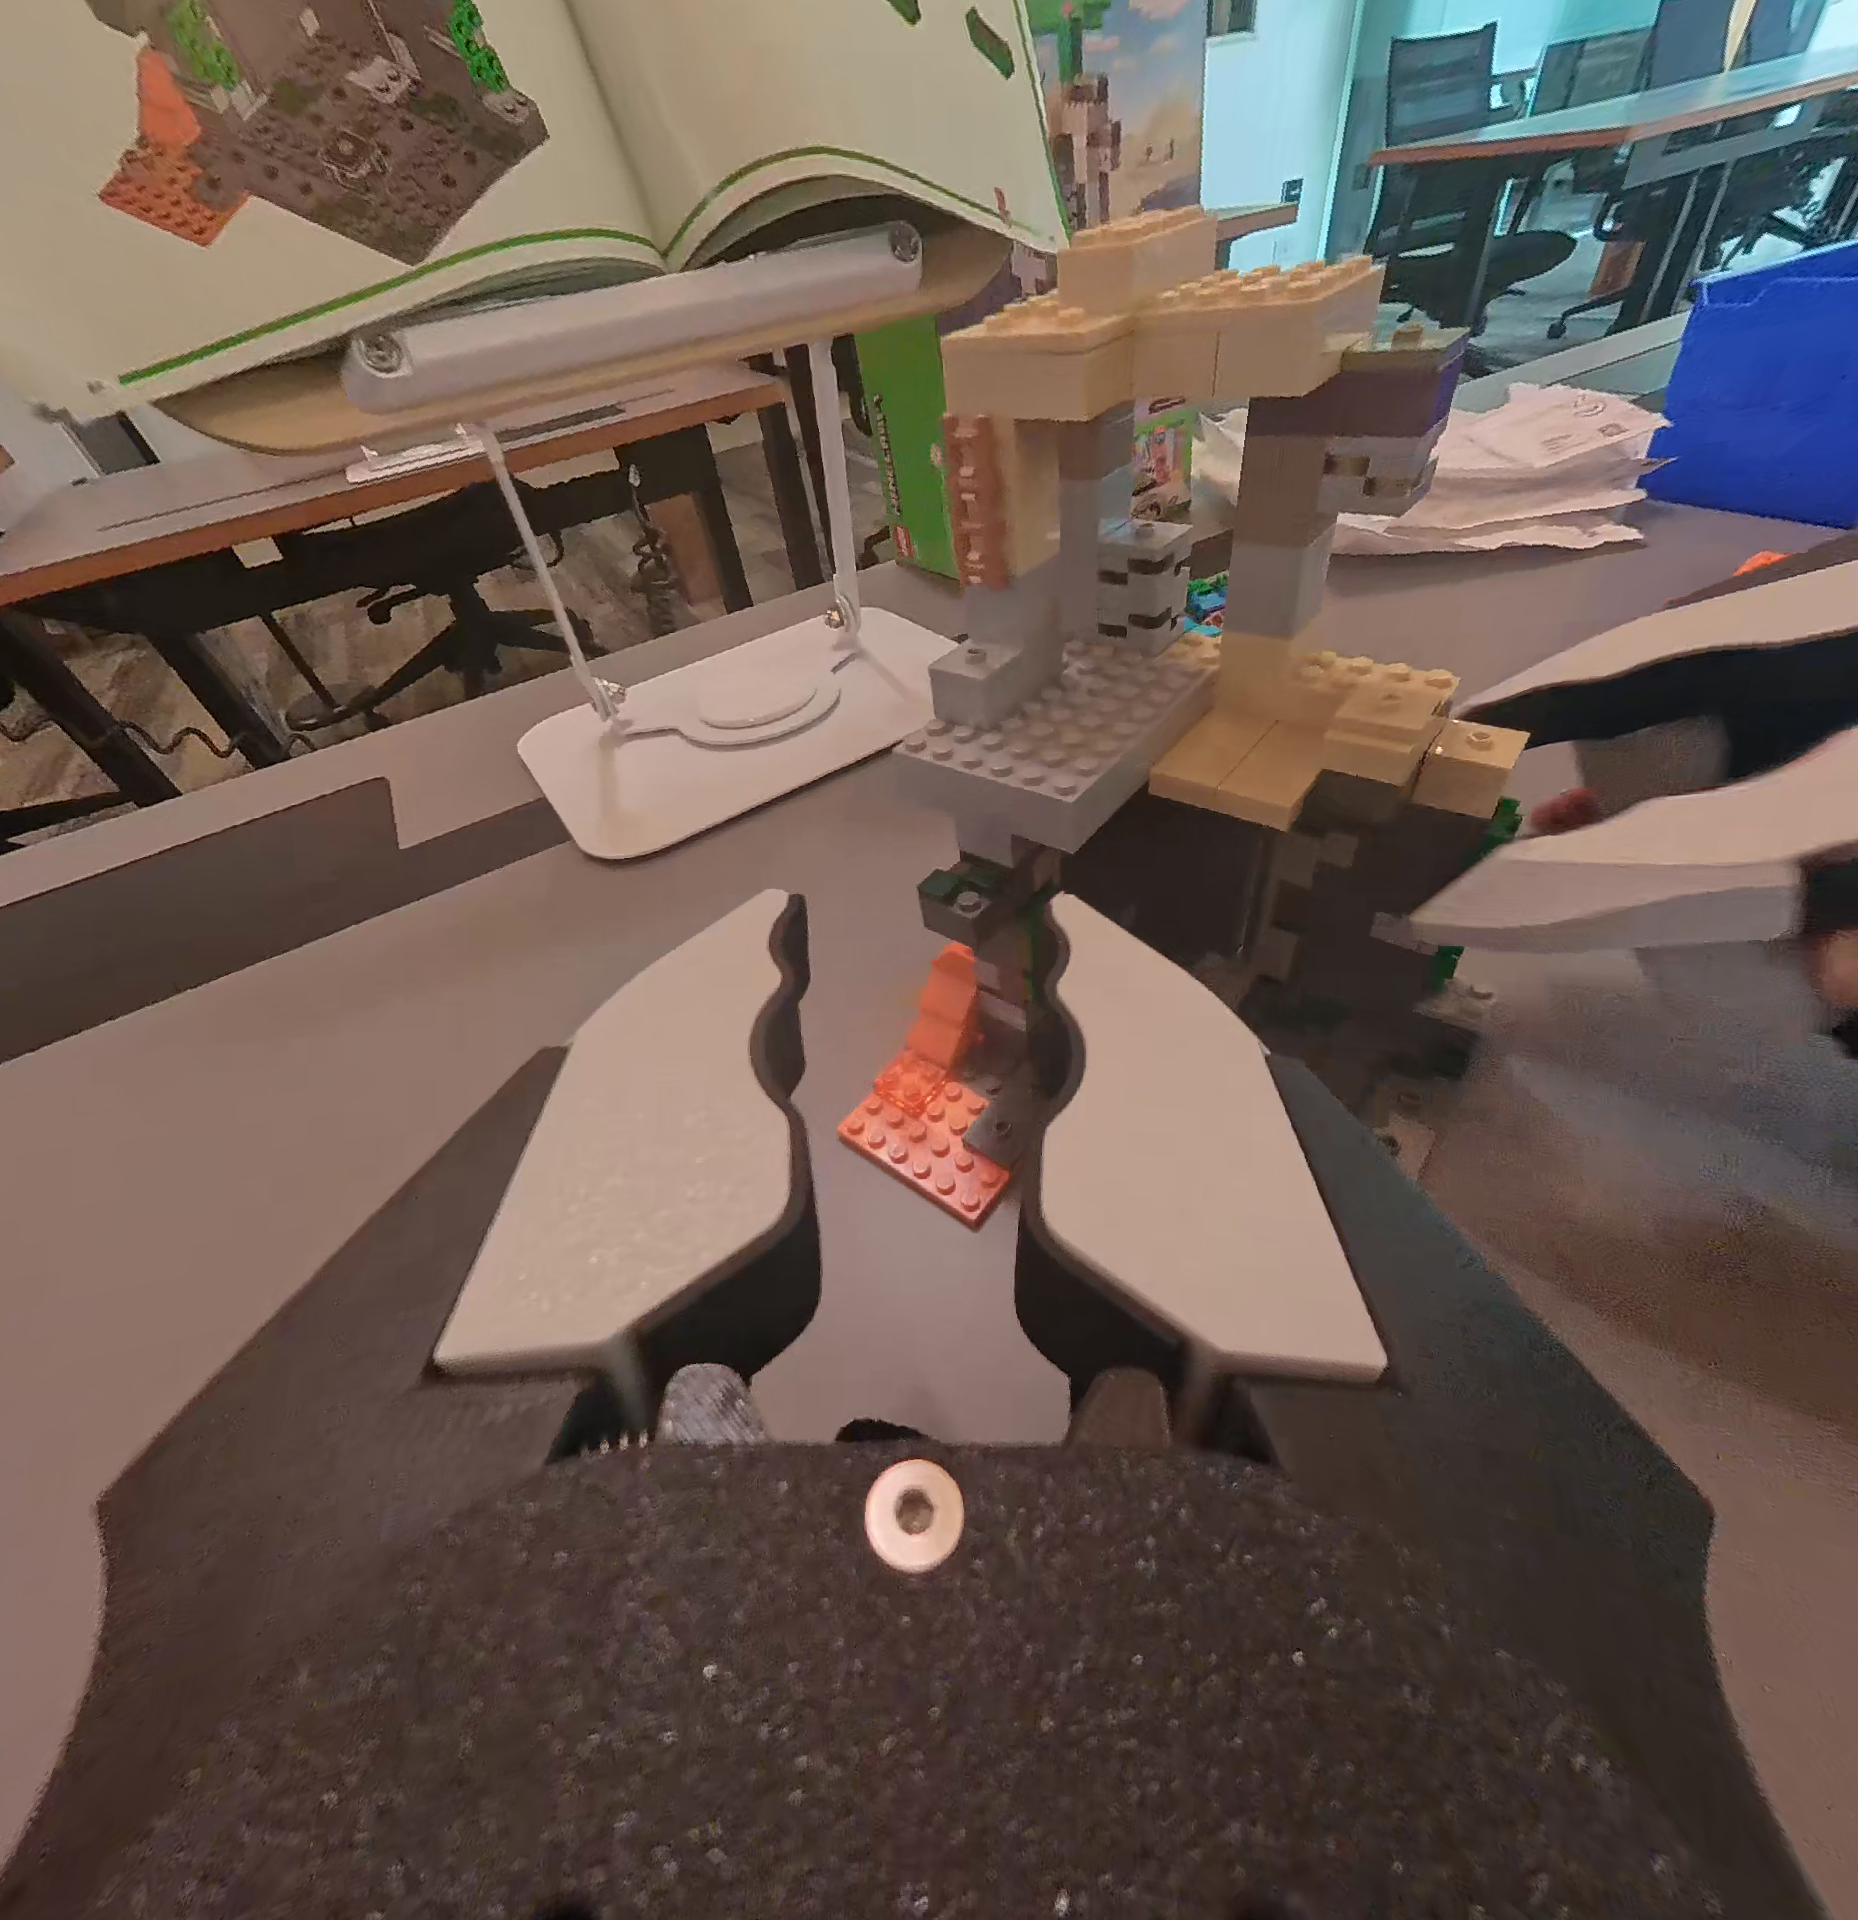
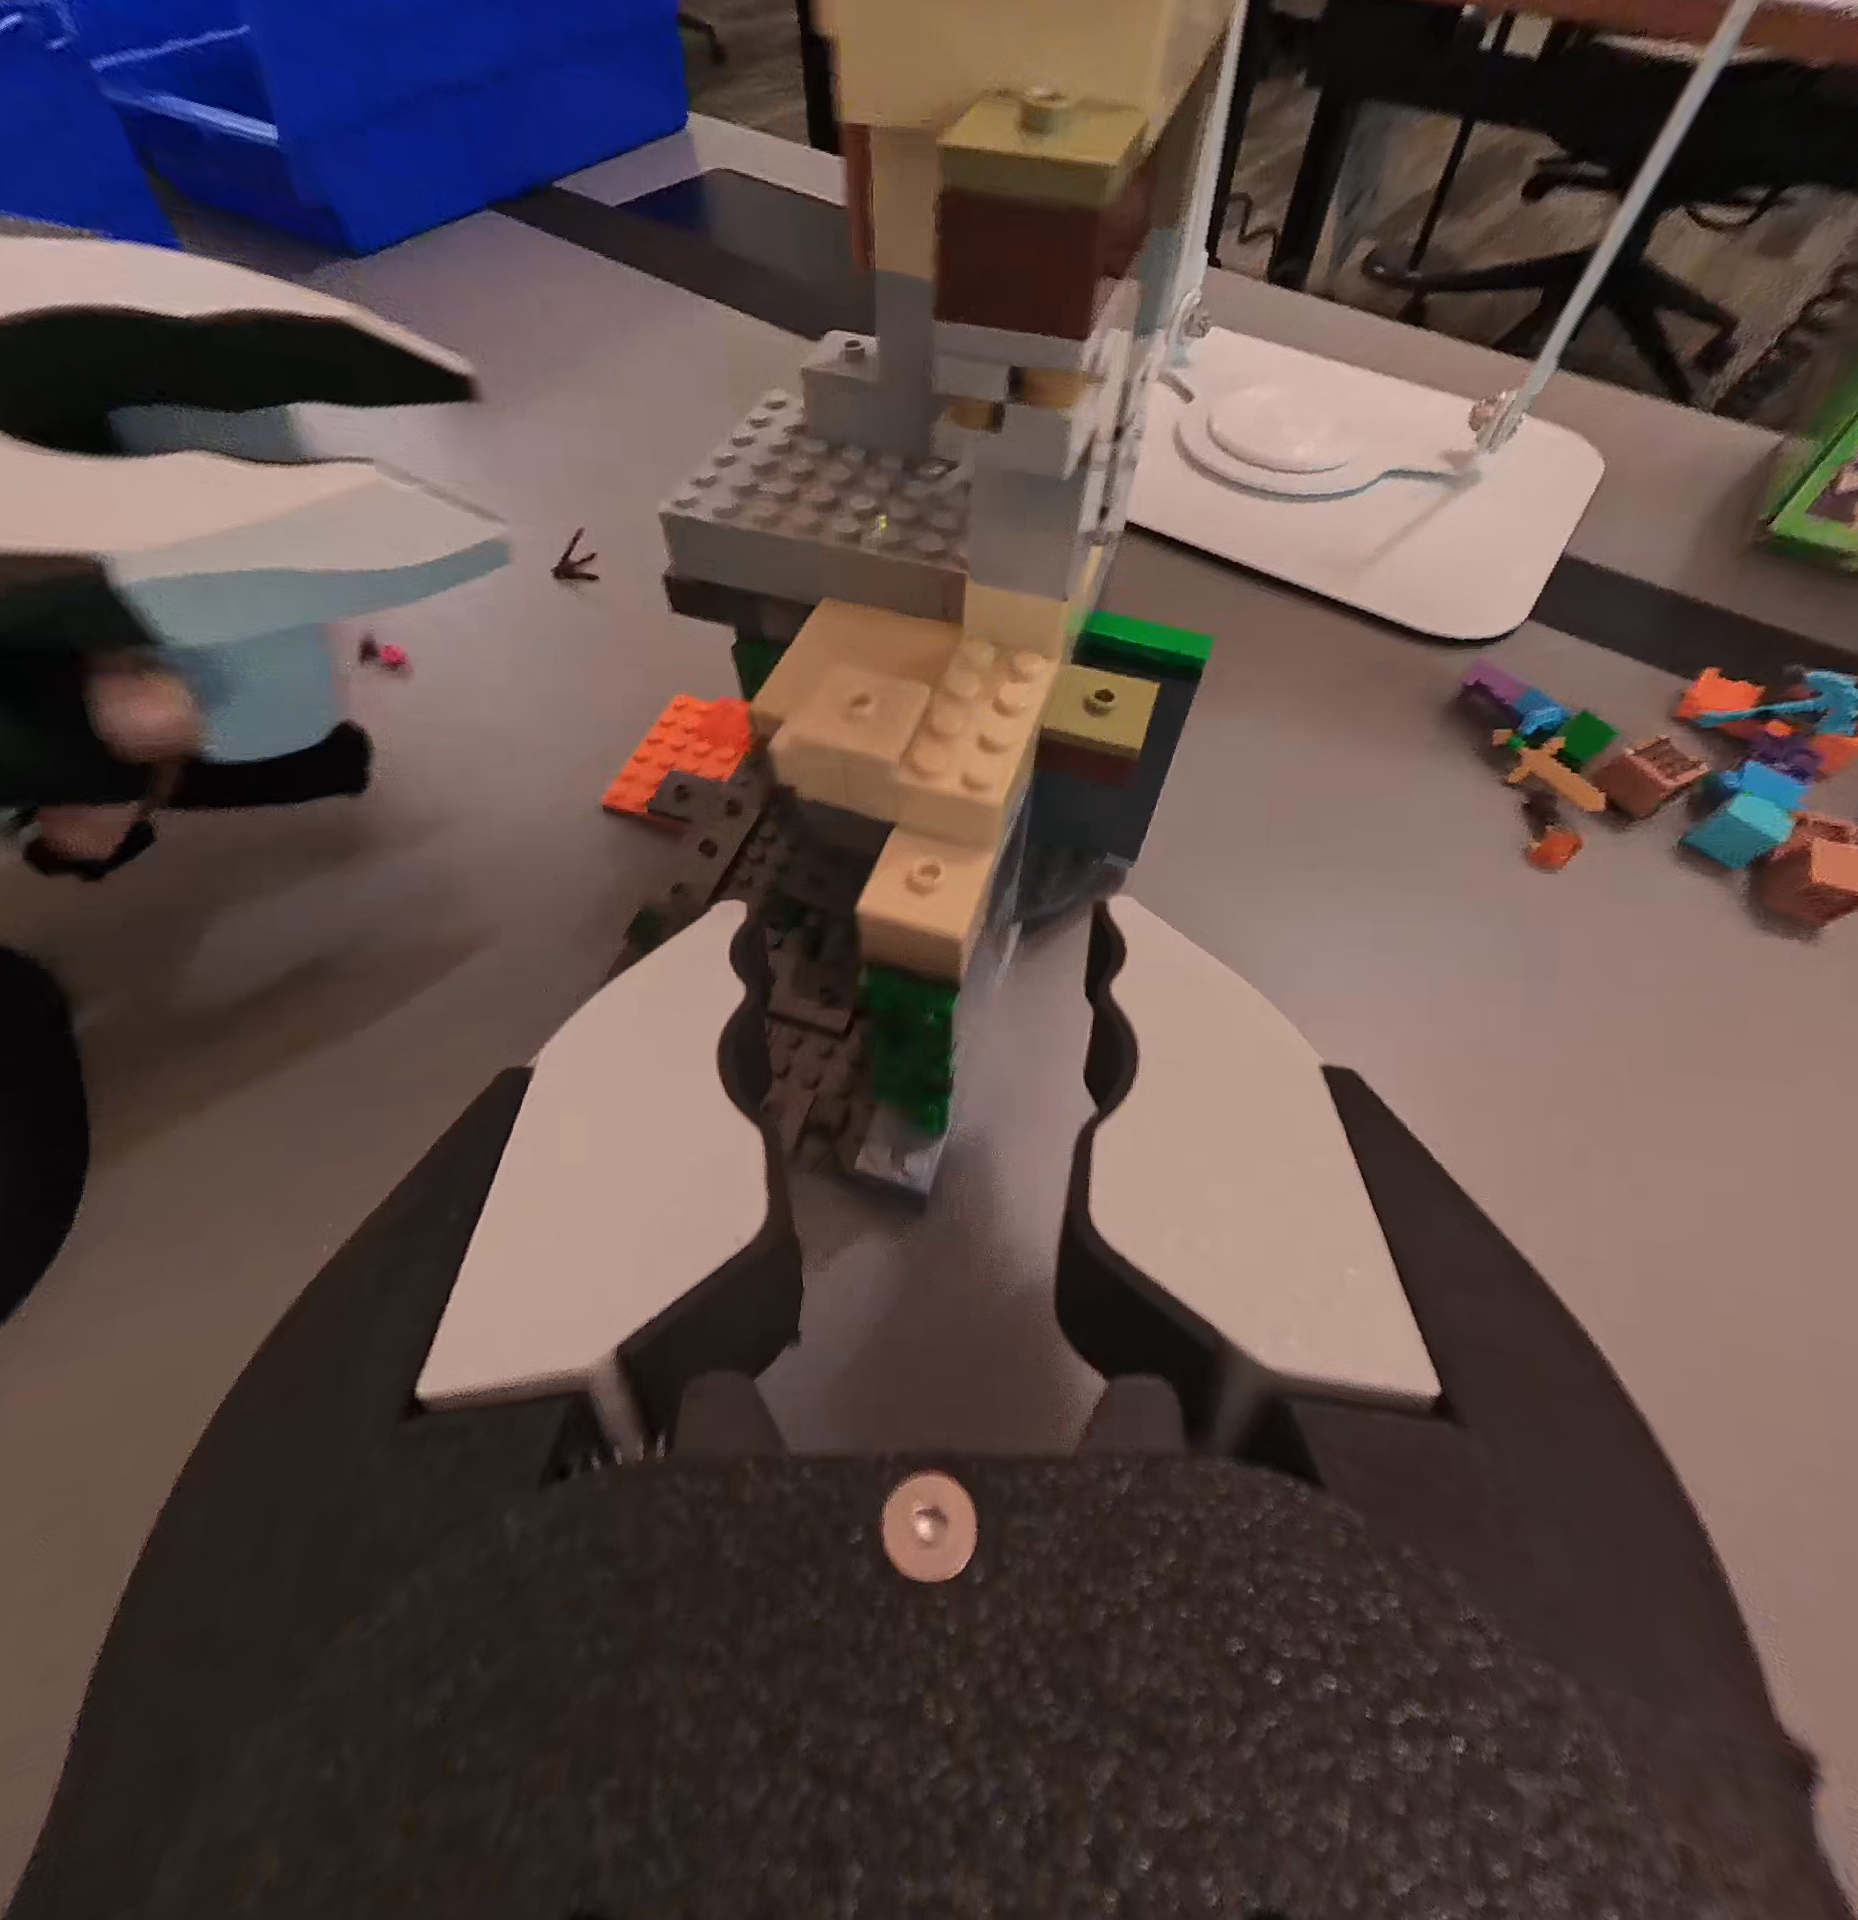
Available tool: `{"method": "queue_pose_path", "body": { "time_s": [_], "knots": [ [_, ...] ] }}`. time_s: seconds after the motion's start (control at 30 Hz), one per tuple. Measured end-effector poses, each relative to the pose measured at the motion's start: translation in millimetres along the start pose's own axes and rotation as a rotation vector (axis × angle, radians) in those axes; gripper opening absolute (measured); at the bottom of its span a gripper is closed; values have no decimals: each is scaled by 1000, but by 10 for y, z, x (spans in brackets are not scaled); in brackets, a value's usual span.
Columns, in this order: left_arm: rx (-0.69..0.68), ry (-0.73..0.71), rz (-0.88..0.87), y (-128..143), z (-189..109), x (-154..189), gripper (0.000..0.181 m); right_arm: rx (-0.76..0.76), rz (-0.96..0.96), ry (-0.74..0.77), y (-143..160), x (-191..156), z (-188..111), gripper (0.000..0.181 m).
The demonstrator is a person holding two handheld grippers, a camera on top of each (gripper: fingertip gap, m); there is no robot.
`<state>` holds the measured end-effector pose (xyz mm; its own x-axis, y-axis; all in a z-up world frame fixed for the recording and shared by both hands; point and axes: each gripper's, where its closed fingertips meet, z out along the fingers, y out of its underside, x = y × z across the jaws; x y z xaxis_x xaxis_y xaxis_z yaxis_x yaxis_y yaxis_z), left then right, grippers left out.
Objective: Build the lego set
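Fingers (image 1: 1133,1039) apart, flanking lego build (image 1: 1164,644).

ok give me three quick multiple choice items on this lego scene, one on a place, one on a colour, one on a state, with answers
1. Where are the loose bricks?
A. on the table beside the model
B. in the blue bin
C. on the stand

2. What colour is the flat plate at the model's foot?
A. orange
B. yellow
C. white

3. How is the left gripper?
A. shut on a brick
B. open, holding nothing
C. out of view

Answers: 1 A, the pile lies on the grey table. 2 A, it shows orange in both views. 3 B, there is a clear gap between its fingers.
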<state>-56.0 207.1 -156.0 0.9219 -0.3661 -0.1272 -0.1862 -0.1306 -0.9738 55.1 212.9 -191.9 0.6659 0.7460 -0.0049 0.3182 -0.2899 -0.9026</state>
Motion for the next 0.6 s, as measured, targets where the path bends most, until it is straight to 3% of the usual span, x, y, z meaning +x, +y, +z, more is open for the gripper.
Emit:
{"method": "queue_pose_path", "body": {
  "time_s": [0.07,0.13,0.17,0.4,0.47,0.6],
  "knots": [
    [13,-10,8,-25,-57,-27,40,20,20,-2,-42,66,97,45],
    [27,-11,6,-44,-112,-44,38,33,-37,5,-65,157,128,21],
    [30,-6,1,-43,-136,-45,38,34,-79,8,-68,213,129,20],
    [45,40,-13,-60,-238,57,37,29,-289,-109,-87,481,179,22],
    [39,56,0,-49,-250,124,36,13,-316,-19,-110,622,165,35],
    [26,84,-18,-30,-240,224,36,62,-351,115,-195,690,-94,45]
  ]
}}
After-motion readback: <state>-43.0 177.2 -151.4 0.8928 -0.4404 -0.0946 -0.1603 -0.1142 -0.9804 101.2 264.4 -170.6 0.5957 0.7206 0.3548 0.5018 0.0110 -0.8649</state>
